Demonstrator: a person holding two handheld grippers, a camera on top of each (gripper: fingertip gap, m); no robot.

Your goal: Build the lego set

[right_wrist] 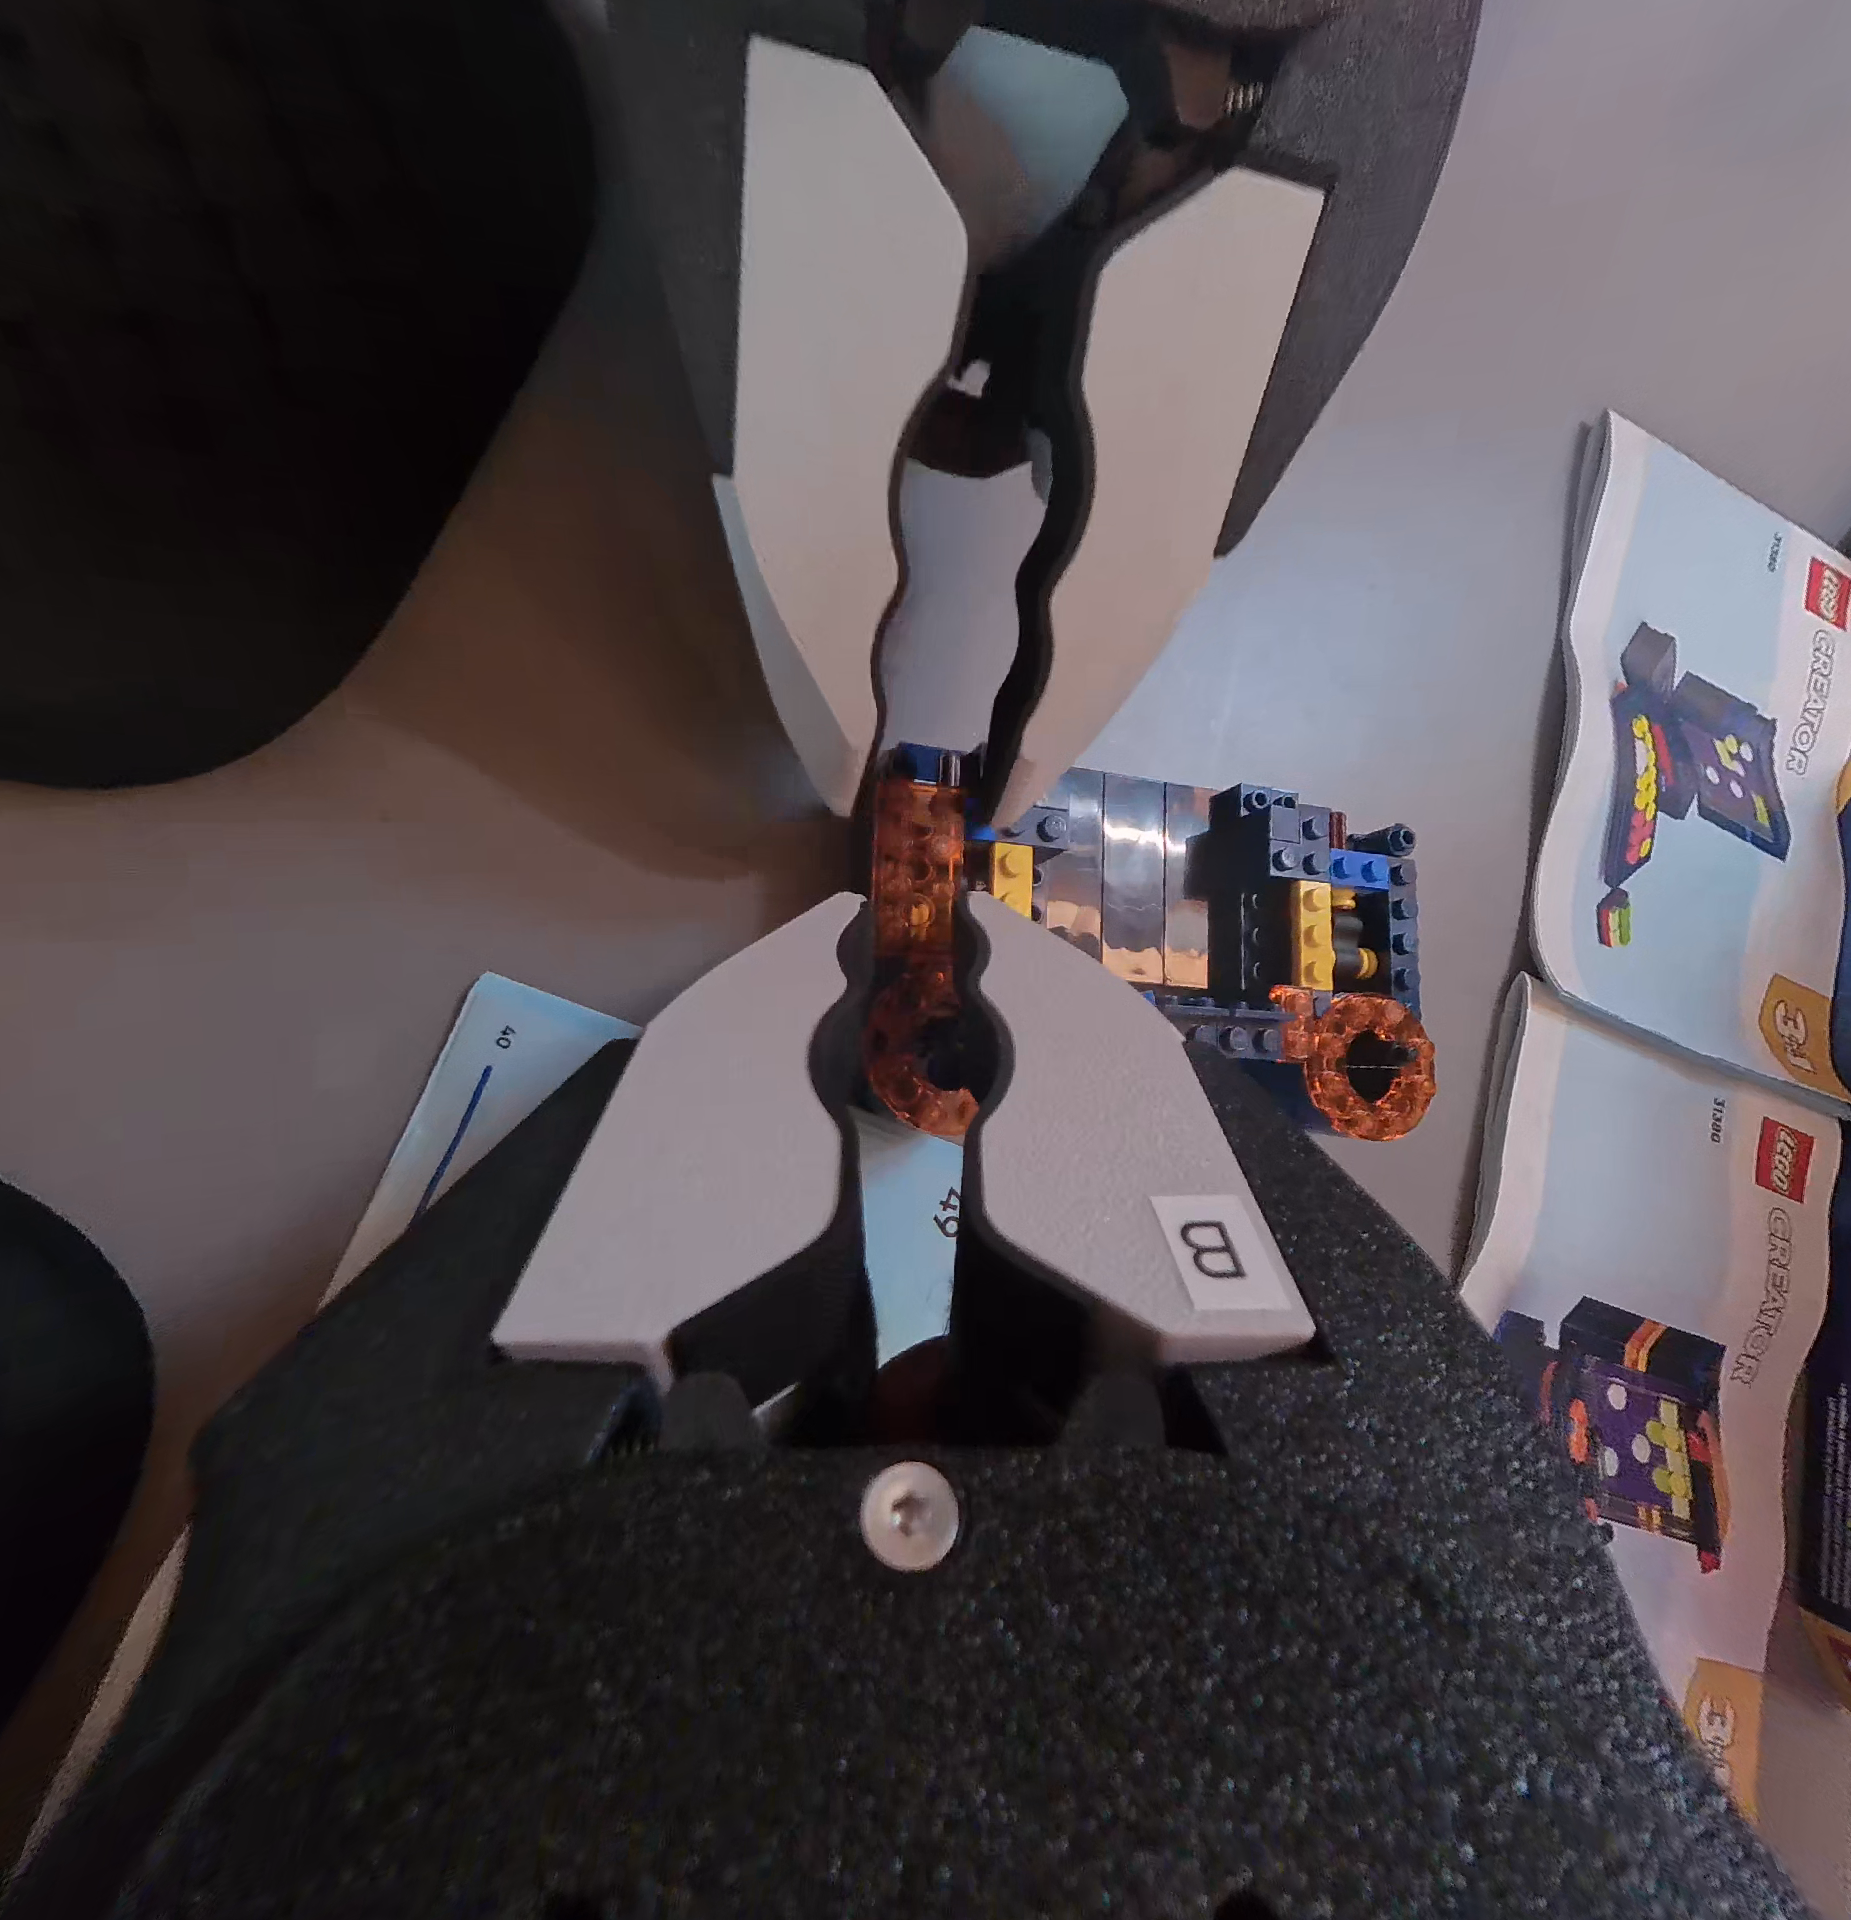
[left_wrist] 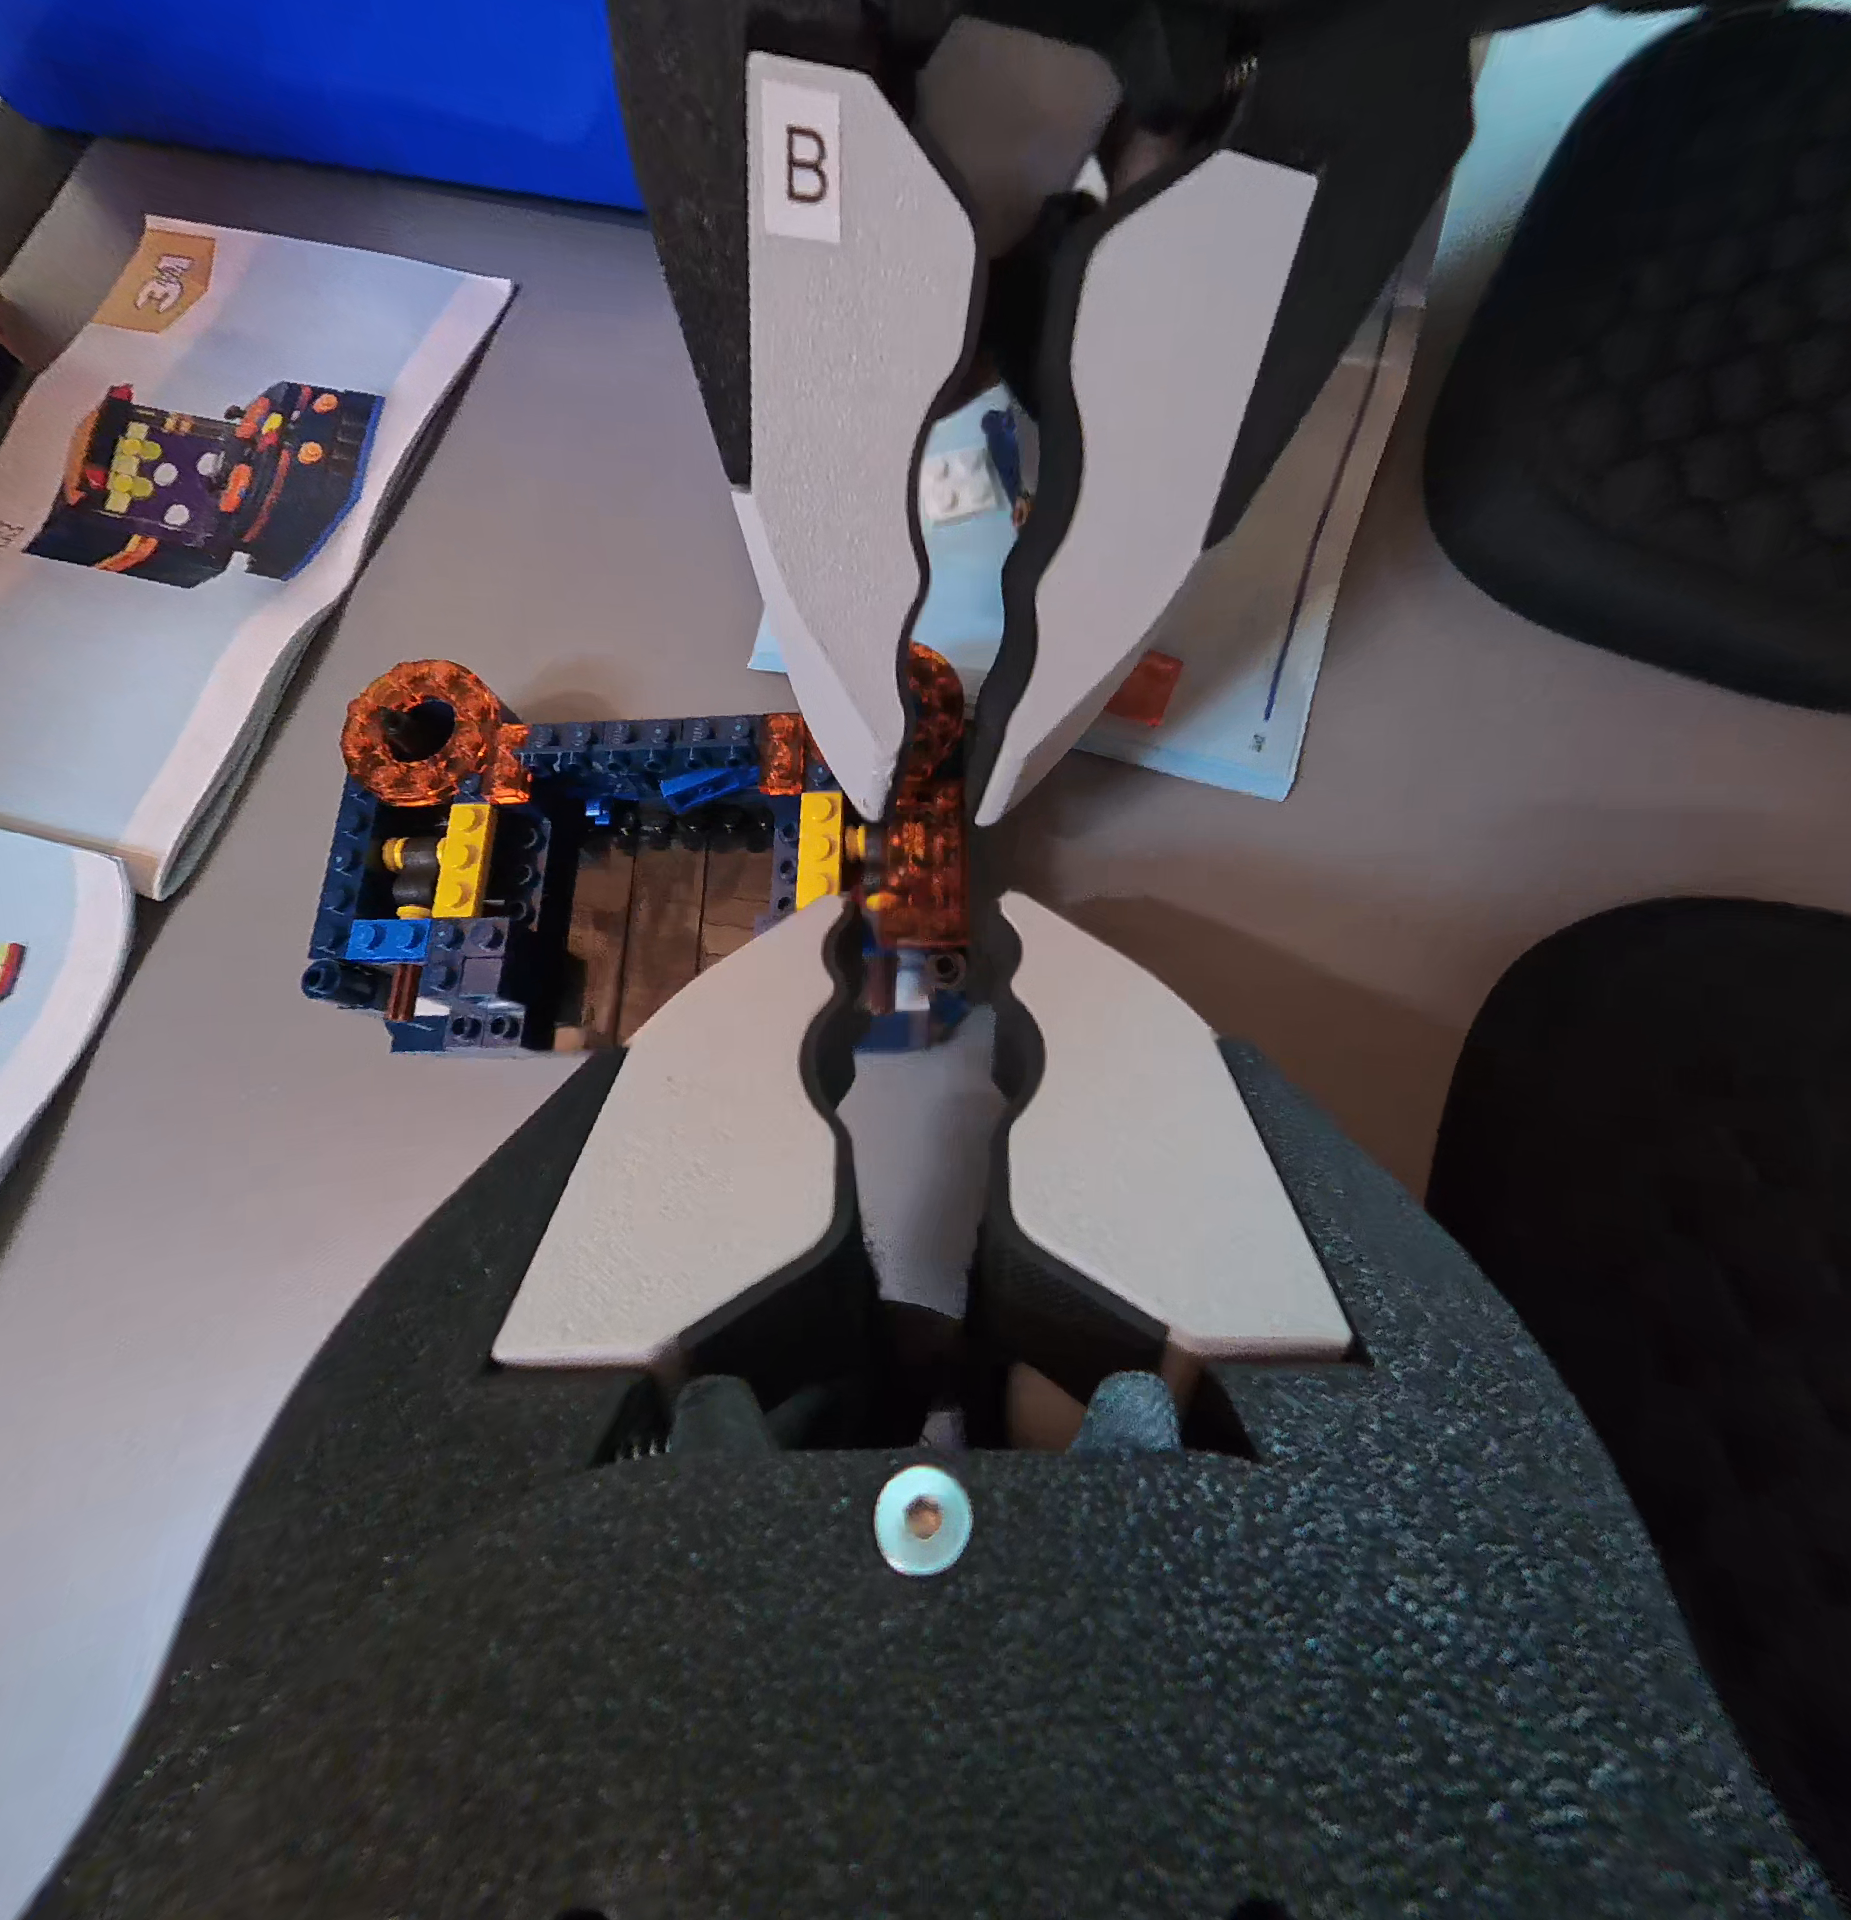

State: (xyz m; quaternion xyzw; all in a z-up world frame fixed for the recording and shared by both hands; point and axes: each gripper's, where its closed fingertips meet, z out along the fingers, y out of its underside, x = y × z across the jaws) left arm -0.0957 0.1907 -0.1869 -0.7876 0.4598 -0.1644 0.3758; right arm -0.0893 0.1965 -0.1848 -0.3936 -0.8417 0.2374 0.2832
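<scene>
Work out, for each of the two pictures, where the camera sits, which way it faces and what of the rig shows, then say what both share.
Left wrist view: sits on the left tongs, looking along them down at the brick model; the right tongs enter from the top.
Right wrist view: sits on the right tongs, facing the opposite way; the left tongs enter from the top.
Shared: the model, its orange transparent arm at both tips, and the booklets.

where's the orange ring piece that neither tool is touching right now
The free orange ring sits on the far-left corner of the blue brick model in the left wrist view, beside a yellow brick; in the right wrist view it is at lower right.
</scene>
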